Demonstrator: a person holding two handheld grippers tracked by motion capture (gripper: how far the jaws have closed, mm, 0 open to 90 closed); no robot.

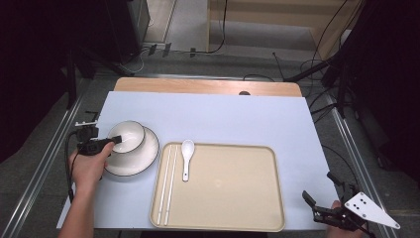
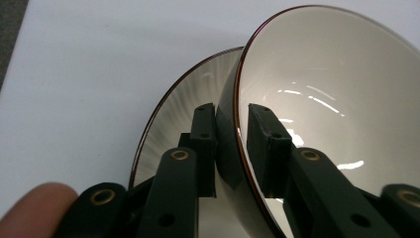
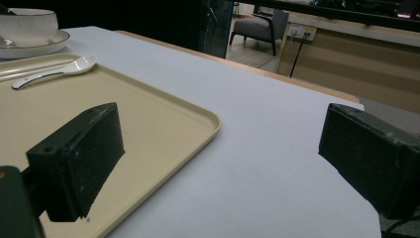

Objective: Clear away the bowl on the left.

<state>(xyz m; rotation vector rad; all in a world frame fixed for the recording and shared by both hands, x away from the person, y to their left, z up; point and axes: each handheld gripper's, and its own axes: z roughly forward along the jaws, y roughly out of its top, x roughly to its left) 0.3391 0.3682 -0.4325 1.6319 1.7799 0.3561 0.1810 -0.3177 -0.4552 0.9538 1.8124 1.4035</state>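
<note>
At the left of the pale blue table cover (image 1: 223, 119), a round white ceramic bowl (image 1: 128, 137) with a thin dark rim sits on a wider white plate (image 1: 143, 158) whose glossy face shows fine radial ribbing. The left gripper (image 1: 117, 140) has its two black jaws clamped on the bowl's near-left wall, one pad inside the smooth glazed hollow and one outside. To the right lies a beige rectangular tray (image 1: 233, 198) with rounded corners and a raised lip; on its left part rest a pair of slim white chopsticks (image 1: 167, 183) and a glossy white spoon (image 1: 186, 156). The right gripper (image 1: 324, 203) hangs at the near right corner, jaws spread wide, holding nothing.
</note>
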